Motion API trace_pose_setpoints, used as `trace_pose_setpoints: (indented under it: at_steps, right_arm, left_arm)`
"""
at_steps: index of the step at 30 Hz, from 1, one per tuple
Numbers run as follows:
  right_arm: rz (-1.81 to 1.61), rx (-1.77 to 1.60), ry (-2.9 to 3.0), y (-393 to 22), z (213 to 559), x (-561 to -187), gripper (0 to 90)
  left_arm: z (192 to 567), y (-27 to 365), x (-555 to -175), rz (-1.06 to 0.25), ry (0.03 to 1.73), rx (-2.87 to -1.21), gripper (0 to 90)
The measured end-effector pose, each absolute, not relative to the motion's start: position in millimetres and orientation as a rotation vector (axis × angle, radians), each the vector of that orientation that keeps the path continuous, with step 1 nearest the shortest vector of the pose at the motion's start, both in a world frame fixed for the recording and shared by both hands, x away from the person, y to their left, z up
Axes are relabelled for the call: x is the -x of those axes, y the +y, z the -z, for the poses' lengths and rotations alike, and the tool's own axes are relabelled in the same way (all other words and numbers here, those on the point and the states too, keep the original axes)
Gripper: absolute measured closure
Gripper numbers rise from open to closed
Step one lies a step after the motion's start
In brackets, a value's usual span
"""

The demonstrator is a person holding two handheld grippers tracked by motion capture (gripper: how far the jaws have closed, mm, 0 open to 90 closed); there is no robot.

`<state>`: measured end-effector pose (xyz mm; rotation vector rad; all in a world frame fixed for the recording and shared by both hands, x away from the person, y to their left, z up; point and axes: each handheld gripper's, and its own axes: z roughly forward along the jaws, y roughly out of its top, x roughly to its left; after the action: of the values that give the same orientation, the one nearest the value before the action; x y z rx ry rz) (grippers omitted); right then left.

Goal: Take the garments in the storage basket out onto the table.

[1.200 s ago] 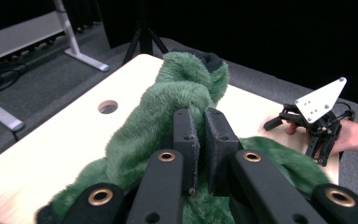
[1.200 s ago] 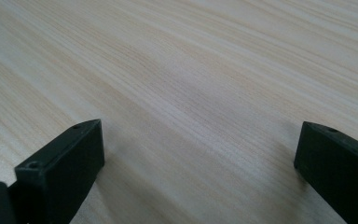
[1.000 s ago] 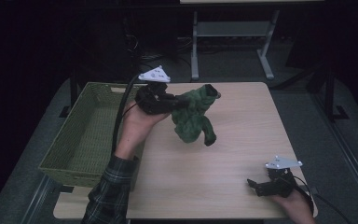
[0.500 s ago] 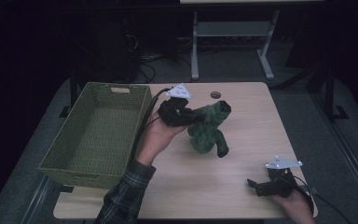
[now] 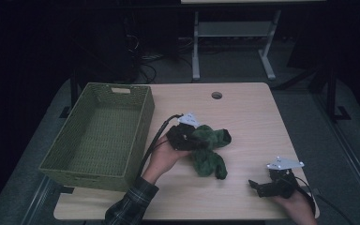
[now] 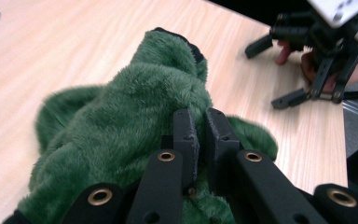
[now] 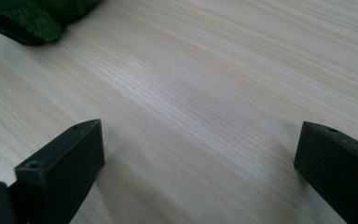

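Left hand-held gripper (image 6: 200,135) pinches the green plush toy (image 5: 206,147) mid-bench (image 5: 243,112); right hand-held gripper (image 5: 262,187) rests spread; next, release

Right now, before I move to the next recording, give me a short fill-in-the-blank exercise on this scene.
1. The left gripper is shut on a plush toy whose colour is ____.
2. The jaws of the right gripper stand ____, with nothing between them.
3. The woven basket holds ____.
4. The toy lies on the table, to the ____ of the basket in the high view.

Missing words: green; open; nothing; right
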<state>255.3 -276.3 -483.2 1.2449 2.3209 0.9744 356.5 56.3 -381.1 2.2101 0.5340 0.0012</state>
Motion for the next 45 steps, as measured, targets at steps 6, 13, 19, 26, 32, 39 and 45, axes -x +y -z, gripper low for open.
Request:
trace_pose_setpoints:
  at_steps: [6,13,19,26,32,39,45]
  right_arm:
    - [-0.975,-1.247,2.320,-276,483,-255,1.1]
    - [-0.975,-1.246,2.320,-276,483,-255,1.1]
    - [-0.975,-1.247,2.320,-276,483,-255,1.1]
    - [-0.974,-1.247,2.320,-276,483,-255,1.1]
    - [-0.973,-1.244,2.322,-276,483,-255,1.1]
    - [-0.977,-1.239,2.327,-275,483,-256,2.3]
    - [-1.014,-1.254,2.323,-277,477,-254,17.1]
  left_arm:
    - [406,55,-359,0.042,0.552,-2.240,83.5]
    - [432,51,-366,0.044,0.588,-2.295,82.5]
    - [447,46,-370,0.018,0.590,-2.335,81.3]
    - [450,44,-369,-0.006,0.574,-2.355,74.1]
    - [435,51,-363,0.002,0.564,-2.322,52.6]
    - [417,61,-346,-0.024,0.546,-2.268,39.3]
    - [408,70,-329,-0.024,0.524,-2.236,39.2]
